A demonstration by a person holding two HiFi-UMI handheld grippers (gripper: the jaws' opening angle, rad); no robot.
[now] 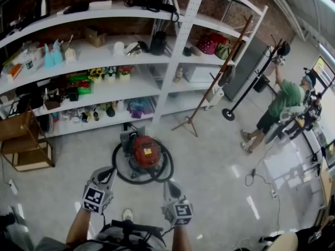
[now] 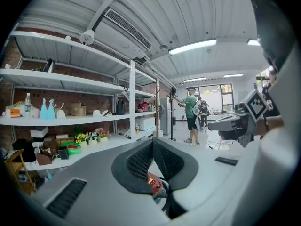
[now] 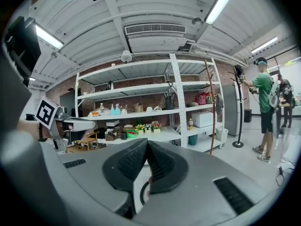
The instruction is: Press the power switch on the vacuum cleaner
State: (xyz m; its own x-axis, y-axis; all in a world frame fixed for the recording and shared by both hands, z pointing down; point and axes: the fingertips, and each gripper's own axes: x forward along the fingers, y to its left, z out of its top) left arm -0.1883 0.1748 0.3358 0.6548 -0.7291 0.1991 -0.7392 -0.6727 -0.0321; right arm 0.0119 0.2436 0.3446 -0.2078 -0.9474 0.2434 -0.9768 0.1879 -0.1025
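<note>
On the floor below white metal shelving (image 1: 172,61): red round vacuum cleaner (image 1: 145,153), ringed by black hose (image 1: 168,167). Power switch too small to make out. Left claw (image 1: 106,174) and right claw (image 1: 171,188) both closed and empty, apart from it. Left gripper view shows only a red sliver between the pads.

Grey floor (image 1: 209,161), 1 vacuum cleaner (image 1: 145,151) (red)

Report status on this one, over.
Left gripper and right gripper shut, empty. Vacuum cleaner on floor ahead, untouched, hose coiled round it. Nothing in between.
</note>
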